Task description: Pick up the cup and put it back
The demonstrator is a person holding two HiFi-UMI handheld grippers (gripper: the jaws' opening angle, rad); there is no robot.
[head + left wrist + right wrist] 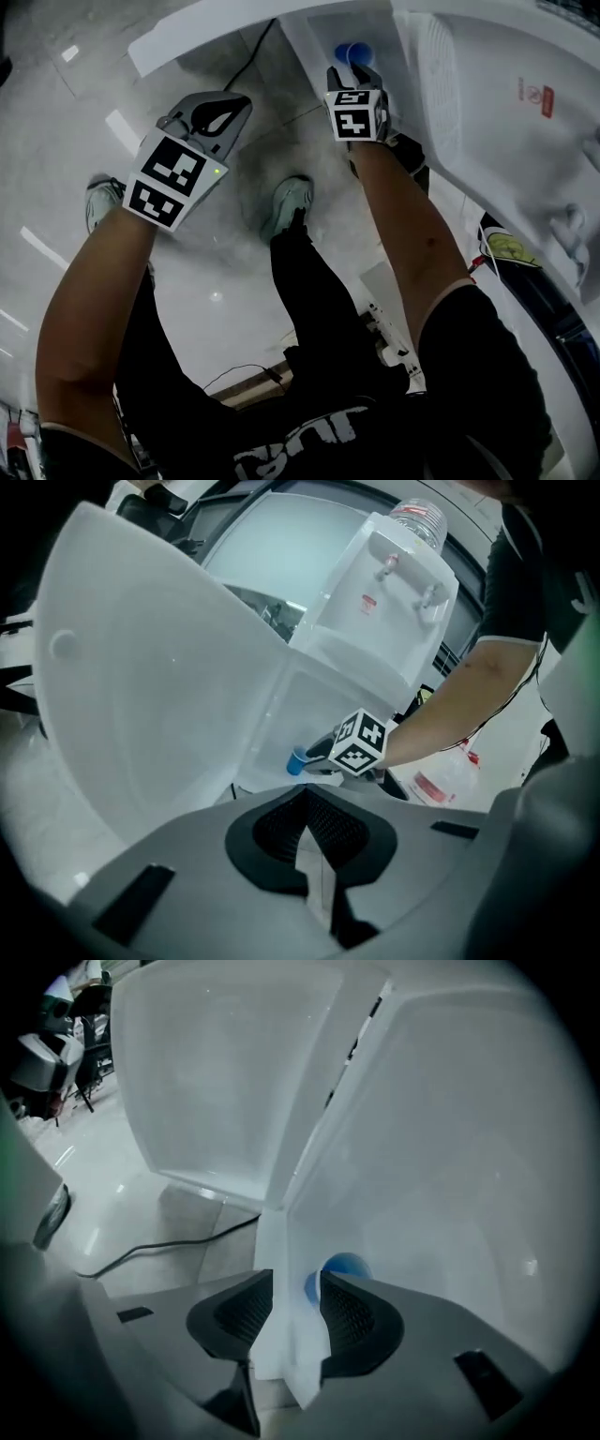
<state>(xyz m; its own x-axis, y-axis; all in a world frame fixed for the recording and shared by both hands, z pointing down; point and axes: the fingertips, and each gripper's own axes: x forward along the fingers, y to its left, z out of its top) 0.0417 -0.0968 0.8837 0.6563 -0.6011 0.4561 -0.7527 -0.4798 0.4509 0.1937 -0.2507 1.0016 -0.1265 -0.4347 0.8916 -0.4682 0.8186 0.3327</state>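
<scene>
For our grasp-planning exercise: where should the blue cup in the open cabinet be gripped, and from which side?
Across its round side wall, coming through the open front of the cabinet: the blue cup stands inside, with walls behind and beside it. The right gripper faces it, jaws open.

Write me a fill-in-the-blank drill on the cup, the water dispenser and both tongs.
1. The cup standing in the water dispenser's lower cabinet is ____ in colour.
2. The right tongs, just short of the cup, have their jaws ____ and grip nothing.
3. The left tongs, held back from the cabinet, are ____ and empty.

Missing words: blue; open; shut.
</scene>
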